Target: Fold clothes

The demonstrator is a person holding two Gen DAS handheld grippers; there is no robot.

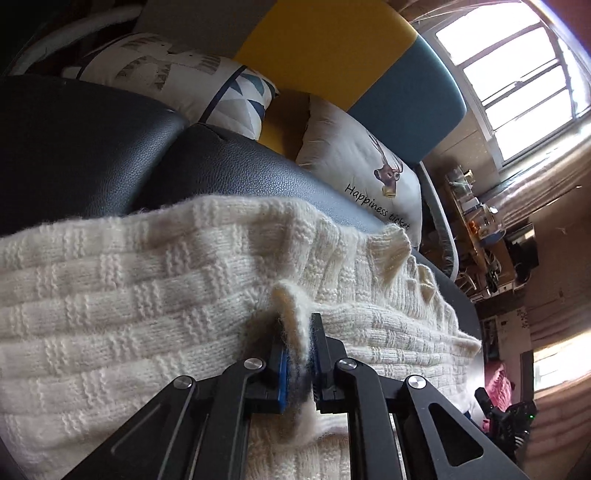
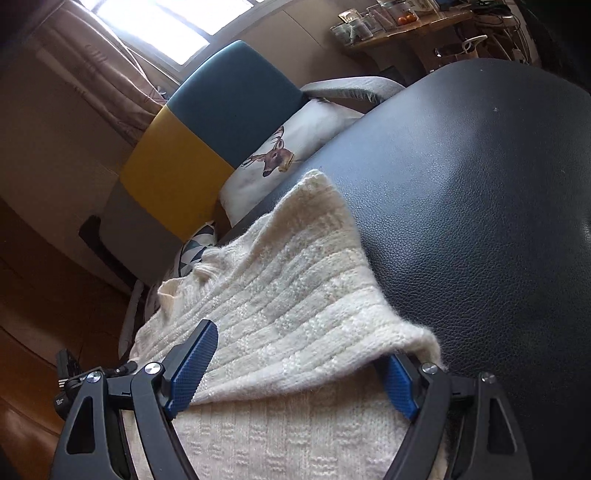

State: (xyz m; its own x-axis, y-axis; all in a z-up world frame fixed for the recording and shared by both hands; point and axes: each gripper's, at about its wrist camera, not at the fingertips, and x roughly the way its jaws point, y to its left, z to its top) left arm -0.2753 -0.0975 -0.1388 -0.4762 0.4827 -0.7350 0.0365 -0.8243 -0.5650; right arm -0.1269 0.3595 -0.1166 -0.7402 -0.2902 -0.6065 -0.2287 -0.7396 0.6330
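Cream knit sweater (image 1: pixel 147 295) lies spread over a black leather seat (image 1: pixel 240 173), part folded over on itself. Basket-weave knit, ribbed edge showing at the far right in the left wrist view.

Left gripper (image 1: pixel 297 332) pinching a raised fold of the sweater: a tuft of knit stands up between the two pads, jaws almost pressed together, wool fluff on the pads. Blue pad facing visible on the left finger.

Right gripper (image 2: pixel 295 363) spread wide, blue textured pads (image 2: pixel 192 365) well apart. A folded flap of sweater (image 2: pixel 295 295) lies between the fingers; the right pad is partly under the flap's edge, the left pad just beside the knit. Pads not pressing on it. Below the flap a second layer of the same knit runs to the bottom of the frame.

Behind the seat: a white deer cushion (image 1: pixel 369 166) with "Happiness ticket" print, a triangle-pattern cushion (image 1: pixel 184 81), and a yellow and teal chair back (image 1: pixel 351 66). Bright window (image 1: pixel 517 74) with curtains at the back. Cluttered shelf (image 2: pixel 399 22) with jars near the wall. Wooden floor (image 2: pixel 29 314) at the left in the right wrist view
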